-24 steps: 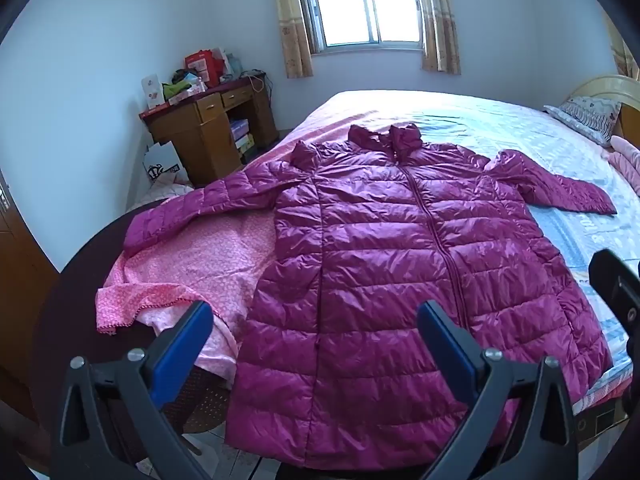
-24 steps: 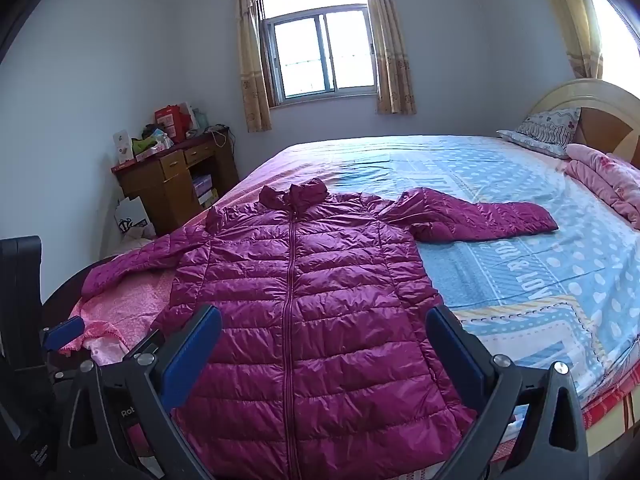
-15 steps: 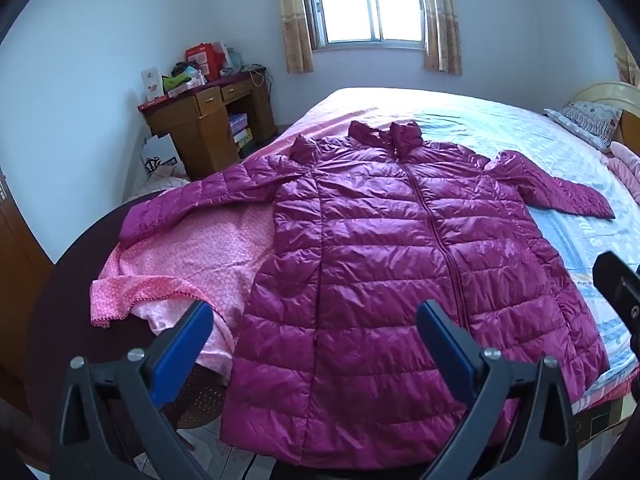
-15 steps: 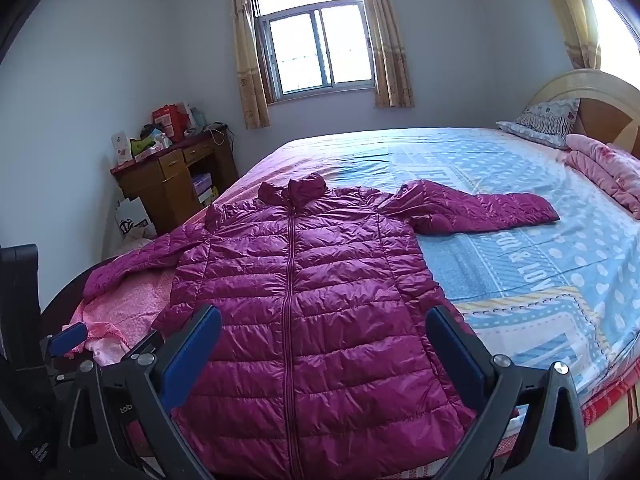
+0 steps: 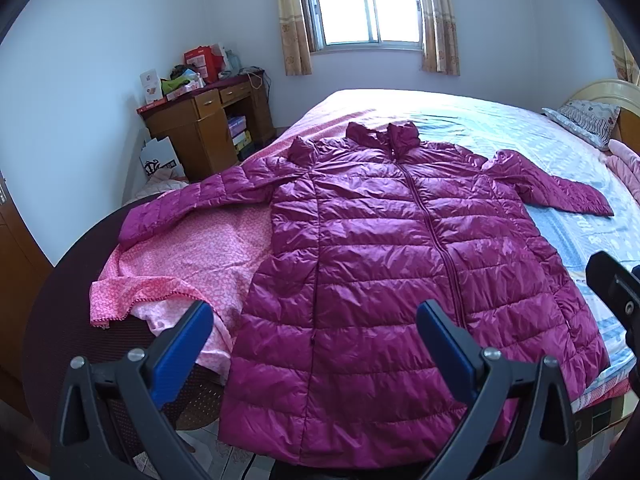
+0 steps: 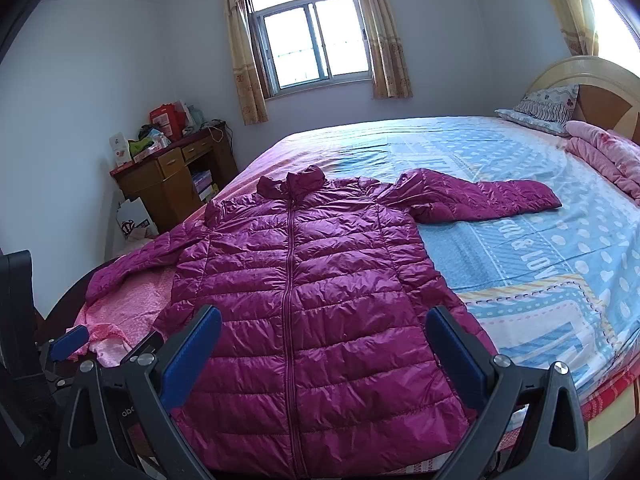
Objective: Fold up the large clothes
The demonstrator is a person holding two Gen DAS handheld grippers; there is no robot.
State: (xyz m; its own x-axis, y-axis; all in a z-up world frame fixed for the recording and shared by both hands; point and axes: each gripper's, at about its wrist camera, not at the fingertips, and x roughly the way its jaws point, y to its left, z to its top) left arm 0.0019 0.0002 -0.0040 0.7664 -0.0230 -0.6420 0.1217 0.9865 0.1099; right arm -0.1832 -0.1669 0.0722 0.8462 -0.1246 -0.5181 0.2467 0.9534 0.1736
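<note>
Magenta quilted nylon: a long puffer jacket (image 5: 400, 280) is laid flat, front up and zipped, on the near part of a bed (image 6: 540, 264), hem at the near edge, partly hanging over it.

Left to right: a wooden desk (image 5: 200, 128) is seen by the far wall. The jacket's left-side sleeve (image 5: 192, 200) is stretched out over a pink floral cloth (image 5: 180, 264) toward the bed's left edge. The left gripper (image 5: 312, 344) is held above the hem, jaws wide apart, nothing between them. The zip (image 6: 289, 300) is run up the middle to the collar (image 6: 292, 180). The right gripper (image 6: 324, 348) is likewise spread wide and empty, above the hem. The other sleeve (image 6: 480, 200) is laid out rightward on the blue patterned sheet. A pillow (image 6: 540, 108) is at the headboard.

Orientation: the long axis is run from hem (near) to collar (far, toward the window (image 6: 316, 48)); the sleeves are set across it.

Handling, judged: light, soft, puffy; the shiny shell is likely slippery, and springing back after folding is to be expected. A pinch through the full thickness is advised, at a cuff or shoulder seam for the sleeves, at the hem corners for the body. Thin single-layer pinches are likely to slide out.
</note>
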